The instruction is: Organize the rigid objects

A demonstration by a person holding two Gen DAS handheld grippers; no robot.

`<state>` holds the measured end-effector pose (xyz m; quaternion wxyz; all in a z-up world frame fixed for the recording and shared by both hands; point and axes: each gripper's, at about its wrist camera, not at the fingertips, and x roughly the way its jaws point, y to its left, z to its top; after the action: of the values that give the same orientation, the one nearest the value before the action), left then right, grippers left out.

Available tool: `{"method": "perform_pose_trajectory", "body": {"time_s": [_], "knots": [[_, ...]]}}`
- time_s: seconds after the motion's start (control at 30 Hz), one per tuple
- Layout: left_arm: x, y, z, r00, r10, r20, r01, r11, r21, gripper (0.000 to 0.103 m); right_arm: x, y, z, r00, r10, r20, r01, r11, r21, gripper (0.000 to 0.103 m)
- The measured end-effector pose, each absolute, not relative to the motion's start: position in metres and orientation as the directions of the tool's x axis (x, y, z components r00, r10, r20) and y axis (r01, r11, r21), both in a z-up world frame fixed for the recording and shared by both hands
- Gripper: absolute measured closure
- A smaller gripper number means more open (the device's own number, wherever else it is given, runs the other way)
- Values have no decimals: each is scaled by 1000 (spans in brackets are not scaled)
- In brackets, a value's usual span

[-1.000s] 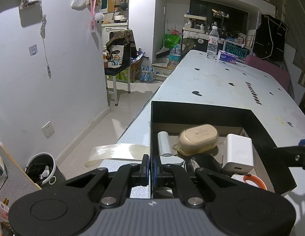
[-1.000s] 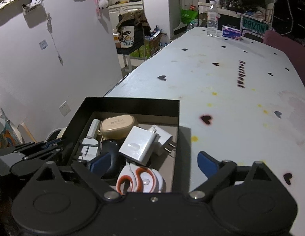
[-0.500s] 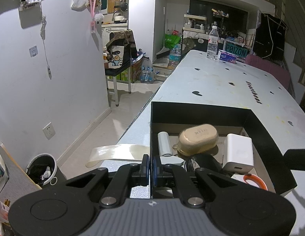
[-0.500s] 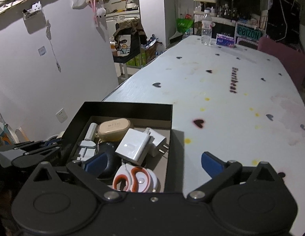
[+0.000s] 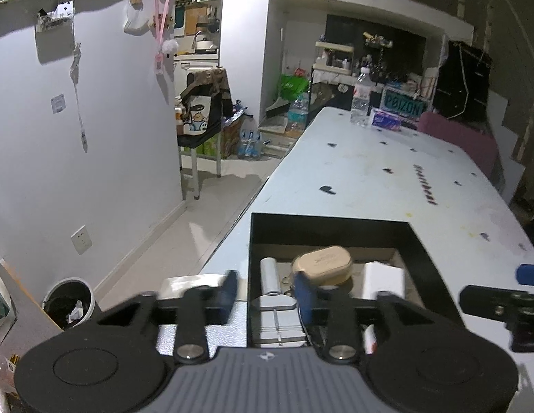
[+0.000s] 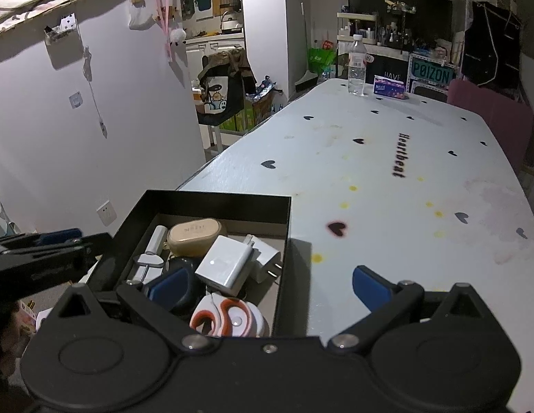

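From the left wrist camera, I see the black box (image 5: 335, 227) at the near corner of the white heart-print table (image 5: 387, 179), already loaded: a beige earbud case (image 5: 322, 260), a small white cylinder (image 5: 269, 273), a silver nail clipper (image 5: 277, 313) and a white charger block (image 5: 384, 280), all inside. No loose rigid item shows on the tabletop near me, only a water bottle (image 5: 360, 98) and a tissue pack (image 5: 386, 120) at the far end. I judge the sorting nearly done, maybe finished. My left gripper (image 5: 265, 294) has just been opening; its jaws straddle the box's left wall without pinching it, one blue pad outside, one inside over the clipper, and they carry nothing. Motion blur on the fingers.

Over on the right wrist camera, same box (image 6: 212, 199), and the contents read clearer: earbud case (image 6: 195, 234), two white plug chargers (image 6: 225, 263), a dark rounded item under my left pad, and orange-handled scissors (image 6: 229, 315) on a white round thing. Table to the right of the box is bare. My right gripper (image 6: 267, 284) is spread wide, one pad inside the box over the dark item, the other over the table outside the right wall, gripping nothing. What's left, as I judge it: pull both grippers clear.
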<state>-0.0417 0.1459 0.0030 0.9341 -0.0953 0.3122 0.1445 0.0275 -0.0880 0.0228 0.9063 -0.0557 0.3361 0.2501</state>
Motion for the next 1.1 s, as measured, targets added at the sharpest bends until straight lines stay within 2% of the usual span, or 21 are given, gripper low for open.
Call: {"method": "perform_pose_trajectory", "body": {"time_s": [0.07, 0.23, 0.37, 0.5, 0.9, 1.1], "knots": [[-46, 141, 6, 762, 212, -612, -327, 941, -82, 55, 26, -90, 24, 654, 412, -634, -485, 872, 66, 0], [-55, 141, 8, 758, 205, -620, -324, 942, -85, 38, 23, -94, 23, 666, 388, -636, -473, 880, 42, 0], [-62, 133, 6, 746, 209, -633, -328, 941, -77, 32, 20, -98, 20, 665, 380, -643, -468, 883, 37, 0], [-70, 127, 7, 743, 212, -635, -335, 939, -78, 21, 15, -102, 16, 669, 372, -643, -467, 884, 24, 0], [-89, 108, 4, 730, 239, -640, -373, 924, -80, 1, 7, -115, 10, 671, 357, -649, -462, 887, 10, 0], [-95, 102, 3, 718, 269, -642, -393, 918, -56, 0, 6, -118, 9, 671, 354, -652, -458, 889, 11, 0]]}}
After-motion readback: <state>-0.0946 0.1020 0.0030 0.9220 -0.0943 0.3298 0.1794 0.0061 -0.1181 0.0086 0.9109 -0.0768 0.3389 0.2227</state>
